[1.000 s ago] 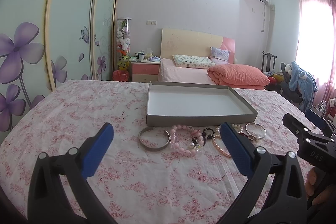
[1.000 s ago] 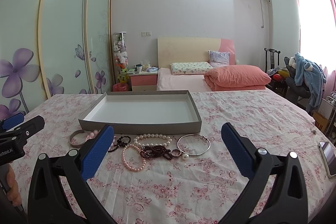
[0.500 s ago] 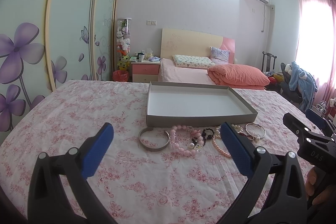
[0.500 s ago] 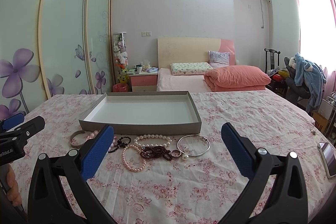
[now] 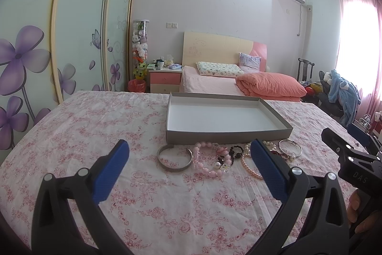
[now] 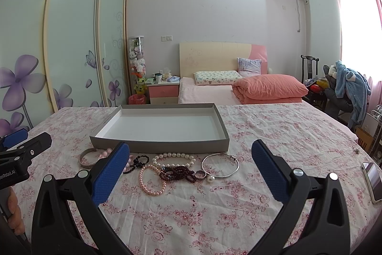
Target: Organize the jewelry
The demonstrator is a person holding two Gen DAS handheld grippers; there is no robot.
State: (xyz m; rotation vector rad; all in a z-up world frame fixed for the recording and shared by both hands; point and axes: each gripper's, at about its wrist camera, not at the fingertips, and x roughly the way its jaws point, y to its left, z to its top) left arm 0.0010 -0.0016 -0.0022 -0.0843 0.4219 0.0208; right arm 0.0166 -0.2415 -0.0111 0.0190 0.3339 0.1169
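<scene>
from left to right: the left gripper (image 5: pixel 188 157) hovers with jaws spread wide, holding nothing, above the flat silver cuff bracelet (image 5: pixel 174 160); bead bracelets lie beside the shallow grey cardboard tray (image 6: pixel 162 146), ready for loading; the right gripper (image 6: pixel 189 157) likewise gapes, empty.

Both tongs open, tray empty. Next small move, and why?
Probably lower the right tongs onto the thin silver bangle and close on its rim. It lies flat on the floral cloth, apart from the tangled bead strands, and right in front of the empty grey tray, so it looks like the easiest first piece. The left tongs hold nothing.
</scene>
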